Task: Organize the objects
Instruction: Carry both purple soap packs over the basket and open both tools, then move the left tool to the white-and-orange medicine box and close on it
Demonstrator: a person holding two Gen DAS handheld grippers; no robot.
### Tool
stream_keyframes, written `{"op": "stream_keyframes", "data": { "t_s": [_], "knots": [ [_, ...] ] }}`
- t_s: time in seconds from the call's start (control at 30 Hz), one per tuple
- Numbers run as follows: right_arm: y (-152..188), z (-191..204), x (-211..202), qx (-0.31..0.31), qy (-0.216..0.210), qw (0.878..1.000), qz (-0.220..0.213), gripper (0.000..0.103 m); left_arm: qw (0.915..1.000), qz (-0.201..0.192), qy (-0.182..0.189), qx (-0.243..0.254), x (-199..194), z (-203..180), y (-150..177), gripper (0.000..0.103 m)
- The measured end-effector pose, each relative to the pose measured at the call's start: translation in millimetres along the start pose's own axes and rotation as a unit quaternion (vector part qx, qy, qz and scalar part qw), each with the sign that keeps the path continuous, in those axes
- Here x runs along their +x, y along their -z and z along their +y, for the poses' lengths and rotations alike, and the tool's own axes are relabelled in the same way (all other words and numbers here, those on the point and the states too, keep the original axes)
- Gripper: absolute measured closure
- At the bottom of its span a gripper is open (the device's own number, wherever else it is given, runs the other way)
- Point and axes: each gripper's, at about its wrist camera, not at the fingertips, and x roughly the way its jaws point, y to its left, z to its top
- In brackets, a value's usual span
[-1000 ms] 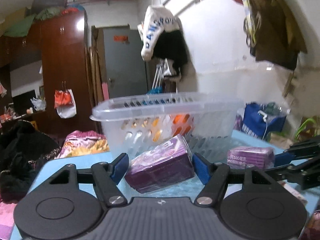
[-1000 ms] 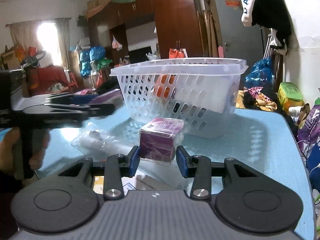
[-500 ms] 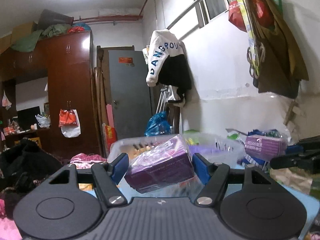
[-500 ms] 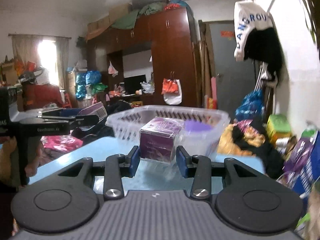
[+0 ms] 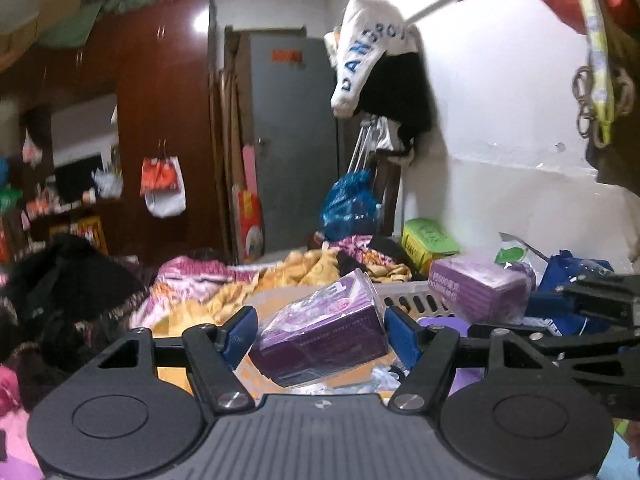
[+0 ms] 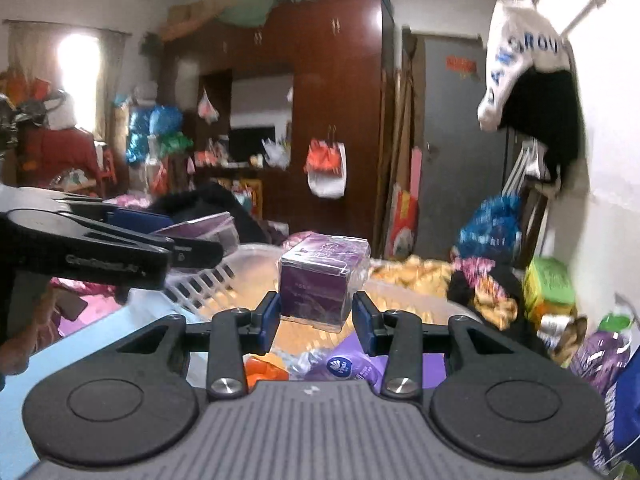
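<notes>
My left gripper (image 5: 318, 332) is shut on a purple wrapped box (image 5: 320, 328), tilted, held over the white slotted basket (image 5: 416, 300). My right gripper (image 6: 316, 316) is shut on a second purple wrapped box (image 6: 320, 280), held upright over the same basket (image 6: 200, 284). Each gripper shows in the other's view: the right one with its box (image 5: 480, 288) at right, the left one with its box (image 6: 200, 232) at left. Inside the basket lie purple (image 6: 352, 364) and orange (image 6: 264, 364) packets.
The basket stands on a light blue table (image 6: 80, 348). Beyond it are piled clothes and blankets (image 5: 280, 272), a green box (image 5: 428, 240), a dark wardrobe (image 5: 160, 120) and a grey door (image 5: 292, 132). A white wall (image 5: 500, 140) runs along the right.
Both grippers rose from the table with their boxes and moved forward over the basket; I now look down into it instead of at its side.
</notes>
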Motion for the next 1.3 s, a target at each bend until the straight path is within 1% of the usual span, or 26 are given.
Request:
{"op": "stream_keyframes", "data": {
  "t_s": [0.13,0.2,0.33,0.4,0.47,0.5,0.53,0.57,0.6,0.63,0.67,0.7,0.73,0.8,0.9,0.93,1.0,1.1,1.17,1.2,1.3],
  "knots": [
    [7,-5,9,0.007,-0.001,1.0,0.011,0.06,0.9999,0.012,0.003,-0.007,14,5,5,0.03],
    [9,-5,10,0.01,-0.001,1.0,0.015,0.06,0.9999,0.012,0.002,-0.008,16,8,8,0.03],
    [8,2,11,-0.005,-0.006,1.0,0.02,0.06,0.9997,0.02,0.008,-0.015,18,8,9,0.03],
    [7,6,10,-0.007,-0.009,1.0,0.018,0.06,0.9996,0.026,0.01,-0.01,21,6,9,0.03],
    [7,7,7,-0.013,0.002,1.0,0.005,0.058,0.9996,0.026,0.011,-0.008,21,5,10,0.03],
    [7,7,4,-0.015,0.009,1.0,-0.003,0.054,0.9995,0.025,0.016,-0.007,21,5,11,0.029],
    [8,7,1,-0.016,0.014,1.0,-0.011,0.04,0.9996,0.023,0.017,-0.006,20,6,12,0.029],
    [8,7,-2,-0.019,0.019,0.999,-0.018,0.03,0.9997,0.017,0.015,-0.004,20,5,12,0.025],
    [9,7,-7,-0.024,0.027,0.999,-0.03,0.014,0.9999,0.012,0.012,0.0,20,5,12,0.015],
    [8,5,-8,-0.03,0.036,0.998,-0.04,0.009,1.0,0.005,0.008,0.001,18,5,12,0.011],
    [9,4,-11,-0.035,0.039,0.997,-0.049,0.007,1.0,-0.005,0.003,0.006,14,5,12,0.003],
    [8,3,-13,-0.033,0.037,0.997,-0.055,0.002,0.9999,-0.013,0.0,0.011,11,4,12,0.0],
    [8,0,-16,-0.026,0.035,0.997,-0.06,0.0,0.9997,-0.022,-0.003,0.014,7,3,11,0.0],
    [10,-6,-28,-0.005,0.03,0.997,-0.065,0.0,0.999,-0.04,0.002,0.019,-4,1,13,0.0],
    [18,-11,-54,0.007,-0.001,0.997,-0.076,0.0,0.9973,-0.061,0.024,0.034,-24,1,22,0.0],
    [26,-12,-65,0.004,-0.009,0.997,-0.079,0.0,0.9968,-0.059,0.037,0.04,-32,3,29,0.0],
    [43,-14,-84,-0.001,-0.022,0.997,-0.076,0.0,0.9951,-0.047,0.076,0.043,-48,9,45,0.0],
    [79,-20,-108,0.0,-0.052,0.997,-0.061,0.0,0.9901,-0.043,0.127,0.04,-76,18,82,0.0],
    [106,-25,-125,0.019,-0.066,0.996,-0.051,0.0,0.9861,-0.046,0.153,0.047,-94,20,109,0.0],
    [115,-28,-130,0.029,-0.074,0.996,-0.047,0.0,0.9836,-0.049,0.164,0.056,-103,19,122,0.0],
    [142,-31,-151,0.057,-0.104,0.991,-0.055,0.0,0.9767,-0.044,0.198,0.07,-124,17,155,0.0]
  ]
}}
